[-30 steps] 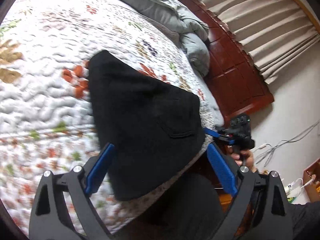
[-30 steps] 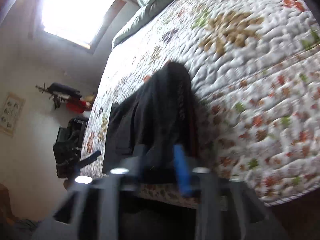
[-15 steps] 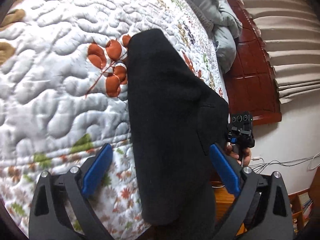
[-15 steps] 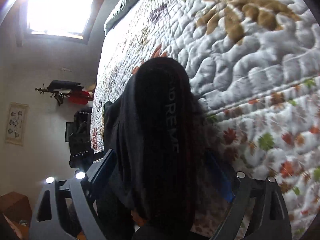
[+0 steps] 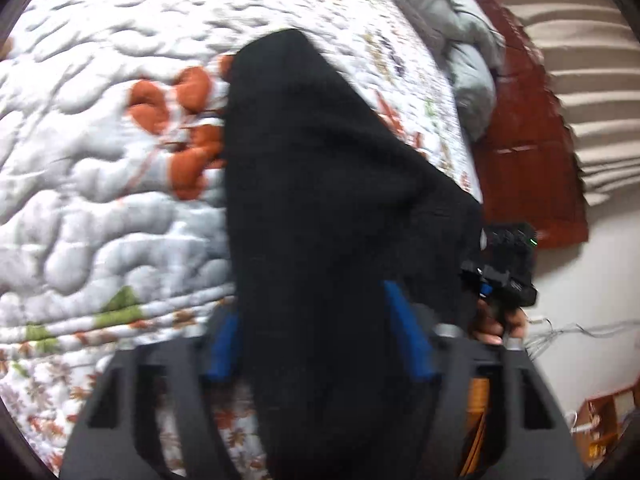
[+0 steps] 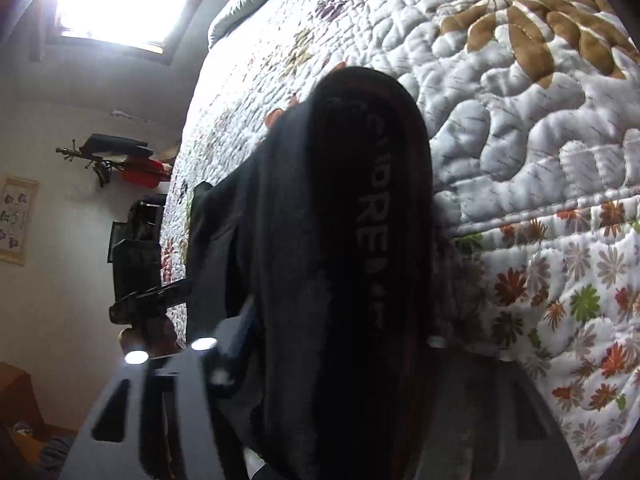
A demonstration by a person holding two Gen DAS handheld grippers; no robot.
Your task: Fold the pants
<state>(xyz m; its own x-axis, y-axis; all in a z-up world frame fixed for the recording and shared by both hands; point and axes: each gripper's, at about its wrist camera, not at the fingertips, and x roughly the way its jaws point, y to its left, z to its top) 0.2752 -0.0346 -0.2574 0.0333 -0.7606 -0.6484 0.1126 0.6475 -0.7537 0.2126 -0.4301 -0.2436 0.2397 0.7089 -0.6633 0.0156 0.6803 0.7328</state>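
Black pants (image 5: 320, 208) lie on the quilted bedspread (image 5: 100, 140) and hang over its near edge. In the left wrist view my left gripper (image 5: 316, 340) has its blue fingers (image 5: 404, 336) pressed against both sides of the pants fabric. In the right wrist view the pants (image 6: 360, 240) show grey lettering and fill the space between the fingers of my right gripper (image 6: 340, 344), which closes on the fabric. The right gripper also shows in the left wrist view (image 5: 500, 276), held in a hand at the pants' right edge. The left gripper shows in the right wrist view (image 6: 148, 304).
A grey duvet (image 5: 468, 52) is bunched at the head of the bed beside a red-brown wooden headboard (image 5: 528, 152). Beige curtains (image 5: 592, 80) hang behind. A bright window (image 6: 116, 4) and wall items (image 6: 116, 156) are on the far side. Cables (image 5: 580, 332) run on the floor.
Both grippers' fingers have come in from wide open onto the pants fabric. The pants edge now sits pinched between each pair of fingers.
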